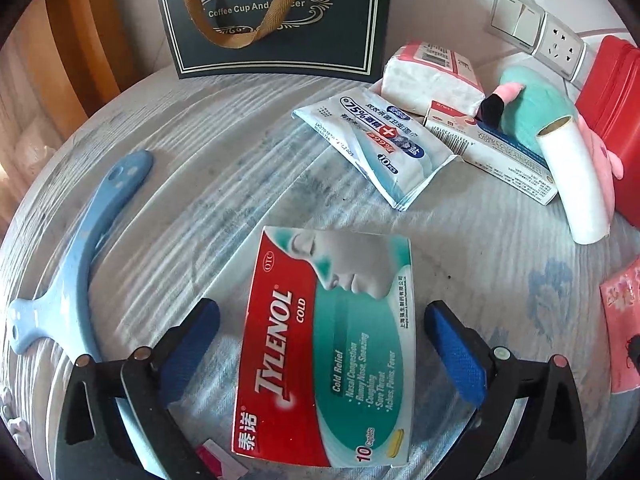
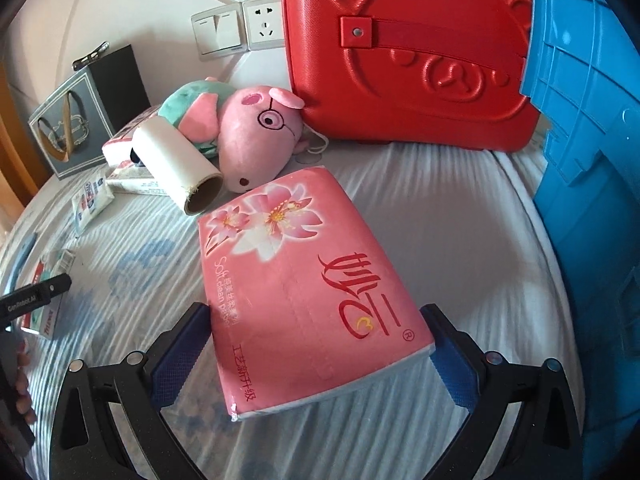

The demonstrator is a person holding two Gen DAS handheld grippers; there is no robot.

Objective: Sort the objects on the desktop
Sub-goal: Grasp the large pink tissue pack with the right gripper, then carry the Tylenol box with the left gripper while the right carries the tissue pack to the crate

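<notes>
Left wrist view: the left gripper has its jaws spread wide, with the Tylenol Cold box lying flat on the table between them; neither blue pad touches the box.
Tylenol Cold box: red and teal, near the table's front edge, face up.
Blue hanger: lies flat towards the left edge, apart from the box.
Gift bag: dark, printed "Coffee Cup And Saucer", upright at the back edge.
Wet wipes pack: flat, back right of the box, its corner overlapping a long white carton.
Paper roll: white with a cardboard core, resting against the plush pig.
Right wrist view: the right gripper is closed on the pink tissue pack, a blue pad pressed to each side; the pack tilts, its near end raised off the table.
Plush pig: pink with glasses, lying on its side just behind the tissue pack, against the red case.
Red case: upright at the back edge, beside a blue plastic crate on the right.
Wall: a switch and socket plate behind the pig.
</notes>
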